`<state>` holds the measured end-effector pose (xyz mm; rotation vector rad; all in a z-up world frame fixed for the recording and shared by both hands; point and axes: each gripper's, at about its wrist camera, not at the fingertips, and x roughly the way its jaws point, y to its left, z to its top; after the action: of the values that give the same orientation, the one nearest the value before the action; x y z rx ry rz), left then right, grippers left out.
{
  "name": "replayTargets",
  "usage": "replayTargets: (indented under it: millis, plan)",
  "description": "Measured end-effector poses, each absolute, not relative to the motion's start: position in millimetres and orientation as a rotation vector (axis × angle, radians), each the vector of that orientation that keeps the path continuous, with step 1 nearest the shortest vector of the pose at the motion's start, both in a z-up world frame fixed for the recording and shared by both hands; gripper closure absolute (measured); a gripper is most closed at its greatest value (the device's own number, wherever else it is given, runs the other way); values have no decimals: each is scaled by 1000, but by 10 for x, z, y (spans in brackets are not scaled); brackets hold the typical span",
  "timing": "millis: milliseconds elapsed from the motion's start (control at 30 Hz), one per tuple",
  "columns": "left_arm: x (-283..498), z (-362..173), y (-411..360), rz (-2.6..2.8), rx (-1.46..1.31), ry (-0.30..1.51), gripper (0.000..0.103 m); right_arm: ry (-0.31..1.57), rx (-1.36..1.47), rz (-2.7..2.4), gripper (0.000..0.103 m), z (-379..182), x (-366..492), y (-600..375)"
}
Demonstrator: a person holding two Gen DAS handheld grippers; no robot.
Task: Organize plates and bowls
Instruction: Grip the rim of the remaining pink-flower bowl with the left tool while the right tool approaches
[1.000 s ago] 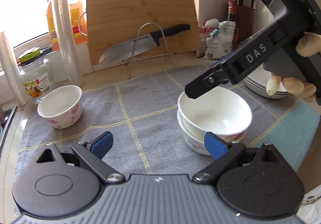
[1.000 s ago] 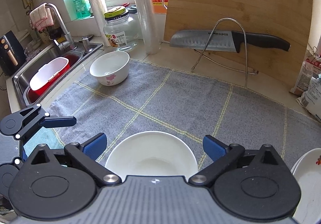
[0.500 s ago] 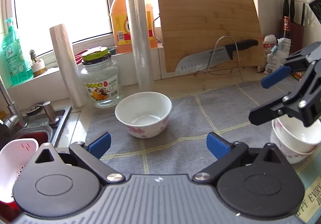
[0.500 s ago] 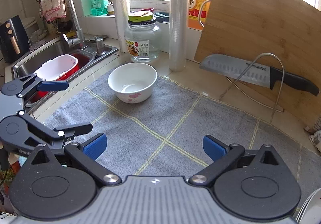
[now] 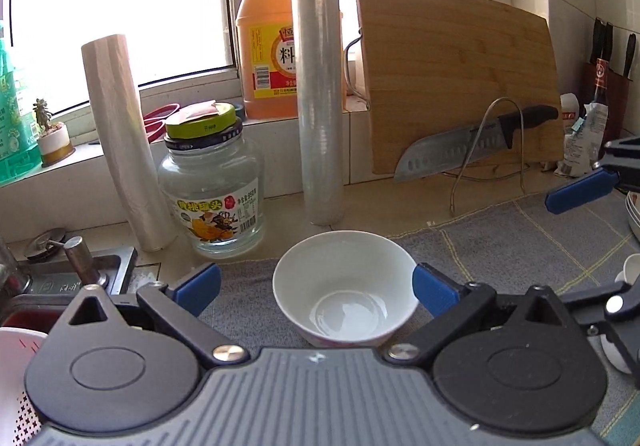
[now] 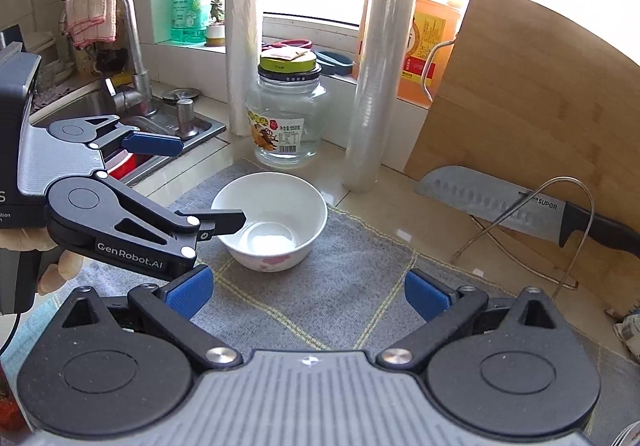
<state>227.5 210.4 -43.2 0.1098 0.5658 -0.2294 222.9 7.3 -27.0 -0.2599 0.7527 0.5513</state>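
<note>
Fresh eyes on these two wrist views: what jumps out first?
The white bowl on the grey mat, sitting between the wide-open fingers of the left gripper, which do not touch it. Behind it, a glass jar and a tall roll of wrap stand by the window. Right of those, a knife rests in a wire rack against the leaning cutting board.

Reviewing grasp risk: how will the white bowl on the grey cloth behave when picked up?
The white bowl looks glazed and glossy, so probably stiff, slippery and breakable. Its narrow foot and flared rim suggest that it may tip if nudged. The grey cloth beneath should limit sliding.
</note>
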Motion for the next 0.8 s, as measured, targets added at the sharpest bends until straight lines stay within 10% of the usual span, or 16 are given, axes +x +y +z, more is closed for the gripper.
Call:
replayTargets:
  millis: [567, 800]
  plan:
    - [3015, -678, 2145, -330, 182, 745, 3, 865, -239, 575, 0, -646, 2622, 535]
    - [3133, -766, 2141, -379, 158, 802, 25, 865, -260, 569, 0, -740, 2667, 628]
